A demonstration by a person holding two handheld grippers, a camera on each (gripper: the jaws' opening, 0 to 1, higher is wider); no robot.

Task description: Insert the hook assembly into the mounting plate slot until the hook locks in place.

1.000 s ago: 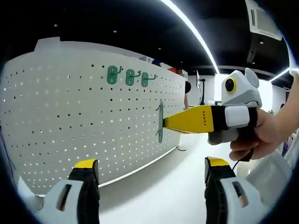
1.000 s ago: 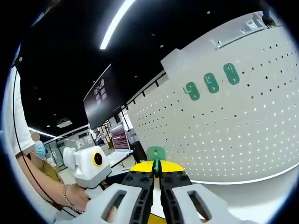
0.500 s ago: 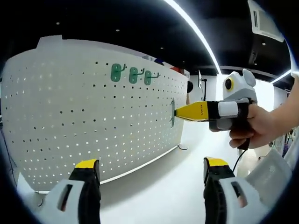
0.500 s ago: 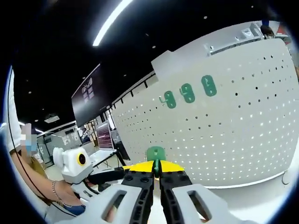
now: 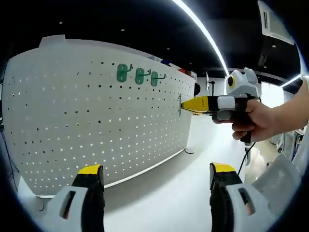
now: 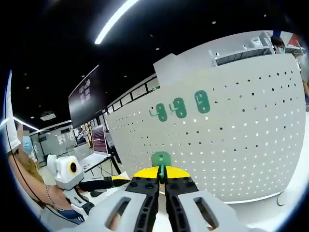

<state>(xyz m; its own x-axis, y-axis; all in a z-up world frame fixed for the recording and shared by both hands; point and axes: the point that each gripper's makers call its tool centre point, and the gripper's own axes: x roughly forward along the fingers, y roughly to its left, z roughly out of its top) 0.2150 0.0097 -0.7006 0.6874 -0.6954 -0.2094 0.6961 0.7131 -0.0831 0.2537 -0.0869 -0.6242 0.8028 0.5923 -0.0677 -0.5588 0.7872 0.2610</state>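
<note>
A white pegboard mounting plate [image 5: 91,116] stands upright, with three green hooks [image 5: 139,76] fixed in a row near its top; in the right gripper view the plate [image 6: 231,130] and the hooks [image 6: 179,107] face me. My right gripper [image 6: 161,180] is shut on a green hook assembly [image 6: 161,159], whose flat base sticks up between the yellow tips. In the left gripper view that gripper [image 5: 182,105] holds the green hook [image 5: 179,105] close to the plate's right edge, held by a person's hand [image 5: 256,121]. My left gripper [image 5: 153,169] stands open below, apart from the plate.
The plate stands on a white tabletop [image 5: 169,193]. A person [image 6: 21,159] stands at the left in the right gripper view, where the left gripper [image 6: 72,171] also shows. Desks and screens lie behind under a dark ceiling with a light strip [image 5: 203,34].
The right gripper with the green hook has moved farther away along the plate toward its right edge, and looks smaller in the left gripper view. The left gripper has stayed open.
</note>
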